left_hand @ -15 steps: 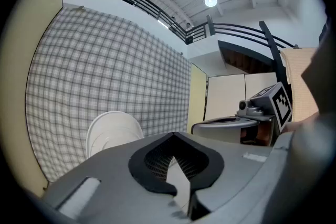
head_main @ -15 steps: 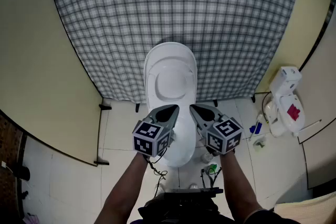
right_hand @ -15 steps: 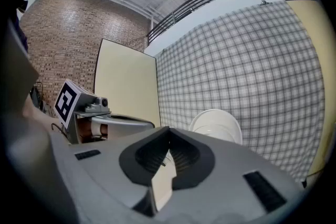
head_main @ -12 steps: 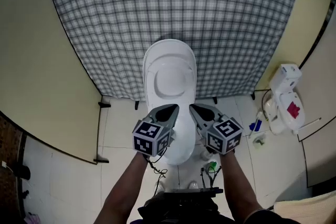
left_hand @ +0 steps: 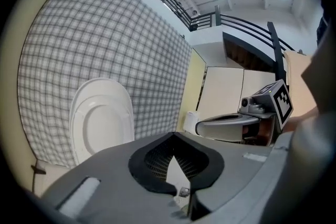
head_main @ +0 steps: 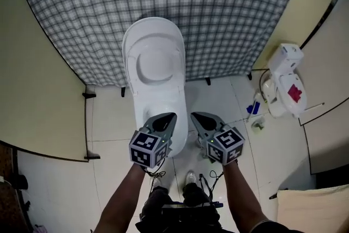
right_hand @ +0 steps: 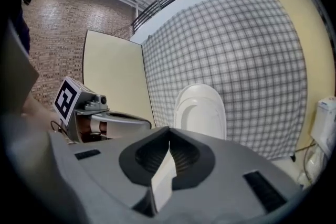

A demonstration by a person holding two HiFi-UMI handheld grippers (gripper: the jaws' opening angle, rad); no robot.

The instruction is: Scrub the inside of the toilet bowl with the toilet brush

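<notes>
Over a tiled floor (head_main: 109, 117), before one toilet (head_main: 155, 71), left gripper (head_main: 171, 116) and right gripper (head_main: 194, 115) hover, fingers closed, empty.

White toilet (head_main: 159, 103) stands centred; lid (head_main: 154, 57) upright.

Overhead plus low views; common toilet (head_main: 155, 71)

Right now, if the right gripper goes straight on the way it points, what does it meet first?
Probably the white toilet, just ahead of the shut right gripper; depth is unclear.
</notes>
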